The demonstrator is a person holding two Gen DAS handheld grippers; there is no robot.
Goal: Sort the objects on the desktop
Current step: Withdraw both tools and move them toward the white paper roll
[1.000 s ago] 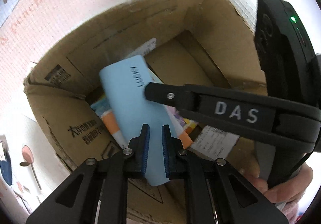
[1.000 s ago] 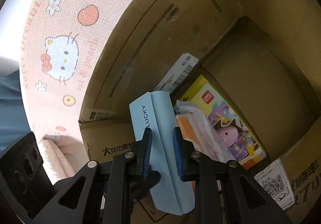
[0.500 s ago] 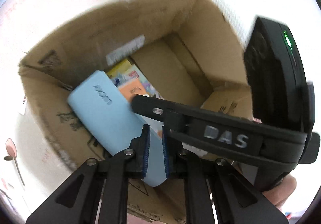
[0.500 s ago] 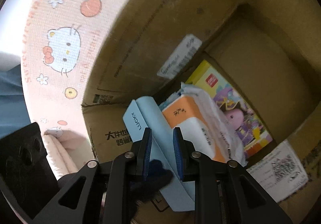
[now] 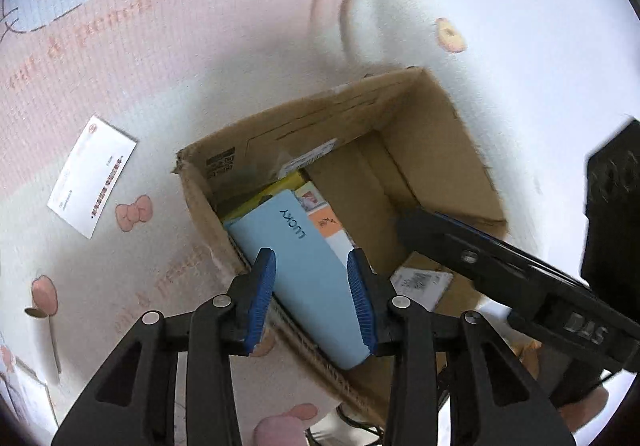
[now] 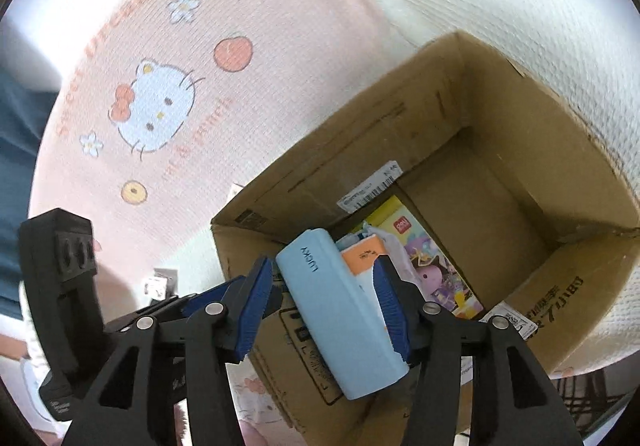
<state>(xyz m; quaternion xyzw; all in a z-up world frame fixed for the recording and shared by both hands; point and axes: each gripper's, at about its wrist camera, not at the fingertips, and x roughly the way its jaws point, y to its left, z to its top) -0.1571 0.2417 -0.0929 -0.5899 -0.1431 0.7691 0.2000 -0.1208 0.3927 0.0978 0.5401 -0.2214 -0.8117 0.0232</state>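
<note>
The blue case (image 5: 308,278), marked LUCKY, lies slanted over the near wall of the cardboard box (image 5: 436,126): its far end is inside, on top of an orange-and-white packet (image 6: 366,258) and a yellow picture box (image 6: 424,254), and its near end sticks out past the rim. That looks like a drop-off, with the case left propped on what is already packed. The left gripper (image 5: 312,298) has its jaws spread wide to either side of the case, not pressing it as far as I can judge. The right gripper (image 6: 328,306) is likewise released, jaws parted around it. A white card (image 5: 92,176) sits well apart on the desk cloth (image 5: 160,66), probably still to be sorted. The overhanging case could tip back out.
</note>
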